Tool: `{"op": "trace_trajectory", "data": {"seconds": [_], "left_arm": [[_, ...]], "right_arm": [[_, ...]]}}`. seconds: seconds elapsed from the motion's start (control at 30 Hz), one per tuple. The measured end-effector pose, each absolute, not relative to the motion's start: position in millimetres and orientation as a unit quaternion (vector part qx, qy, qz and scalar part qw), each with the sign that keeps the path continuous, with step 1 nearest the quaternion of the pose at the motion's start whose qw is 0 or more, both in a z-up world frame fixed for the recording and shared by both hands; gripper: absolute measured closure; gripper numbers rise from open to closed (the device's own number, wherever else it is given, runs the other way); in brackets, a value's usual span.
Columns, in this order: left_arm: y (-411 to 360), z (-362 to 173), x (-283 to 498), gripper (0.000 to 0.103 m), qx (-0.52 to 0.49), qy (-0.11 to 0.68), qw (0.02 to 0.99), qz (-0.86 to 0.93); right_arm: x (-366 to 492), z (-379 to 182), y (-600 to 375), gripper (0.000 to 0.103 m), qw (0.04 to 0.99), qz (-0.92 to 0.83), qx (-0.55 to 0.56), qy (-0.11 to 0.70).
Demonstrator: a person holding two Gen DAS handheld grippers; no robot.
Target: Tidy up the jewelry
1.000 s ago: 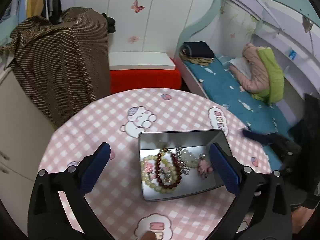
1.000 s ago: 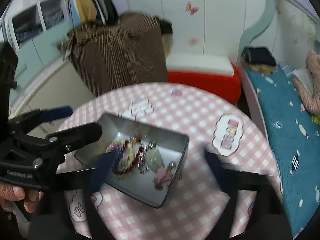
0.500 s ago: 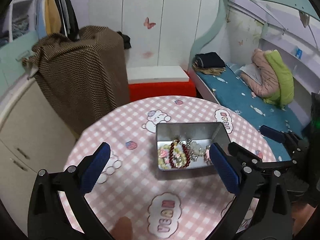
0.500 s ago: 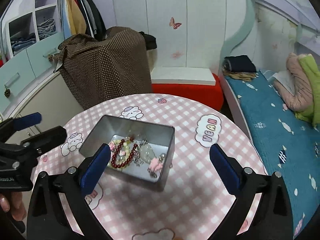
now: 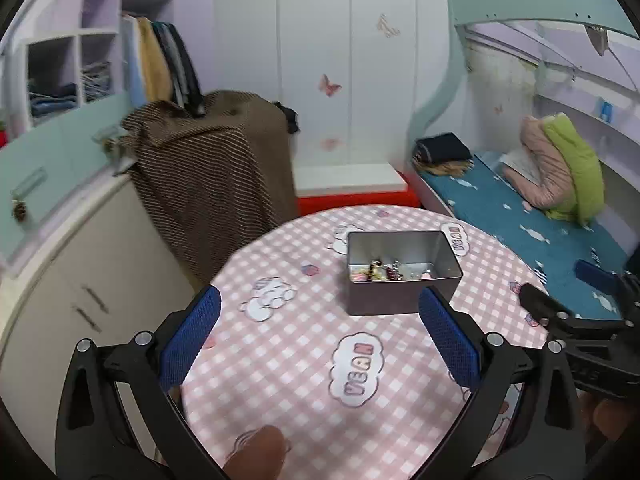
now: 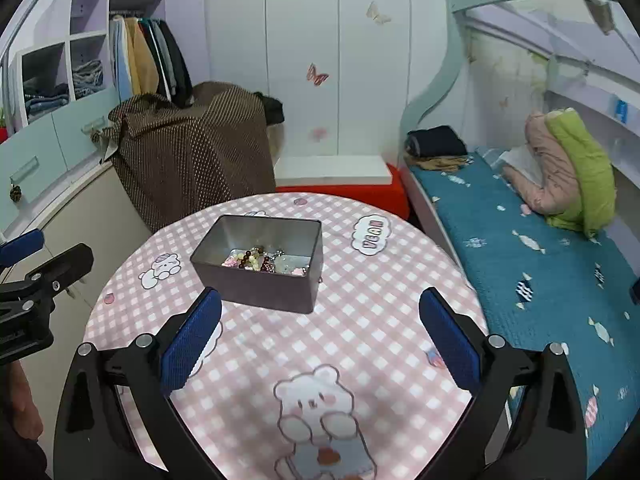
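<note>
Jewelry lies heaped on the floor of an open metal tin, which stands on the pink checked tabletop toward twelve o'clock from your right hand-held gripper and about one o'clock from your left hand-held gripper. Both are spread wide with nothing between the blue pads, held well back from the tin, likely so you can see over its wall. You can make out dark red beads, pale yellow-green beads, something silvery and small pink pieces, bunched together. No jewelry shows on the cloth itself, so gathering into the tin looks done; whether sorting remains, you cannot tell.
</note>
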State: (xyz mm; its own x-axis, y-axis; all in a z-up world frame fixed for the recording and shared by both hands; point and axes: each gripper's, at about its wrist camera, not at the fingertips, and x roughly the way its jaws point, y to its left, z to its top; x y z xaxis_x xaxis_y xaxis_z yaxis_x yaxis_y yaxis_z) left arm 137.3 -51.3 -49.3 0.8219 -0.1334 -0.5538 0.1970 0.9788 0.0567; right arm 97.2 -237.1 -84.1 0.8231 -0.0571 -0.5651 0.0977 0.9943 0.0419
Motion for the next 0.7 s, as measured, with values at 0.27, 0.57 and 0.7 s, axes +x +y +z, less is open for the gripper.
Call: {"op": "trace_trajectory", "data": {"seconds": [0.27,0.57,0.7], "left_arm": [[-37,-17,72,0.005,0.014,0.249,0.966,-0.069],[-39,16,13,0.004,0.037,0.215,0.974,-0.054],[-41,21,3,0.004,0.043,0.211,0.975,-0.053]], "right_arm": [[35,-50,-224,0.008,0.966,-0.077,0.02,0.245],[-2,-25,-210,0.008,0.974,-0.066,0.026,0.214],[-10,-23,-209,0.008,0.976,-0.066,0.027,0.208]]}}
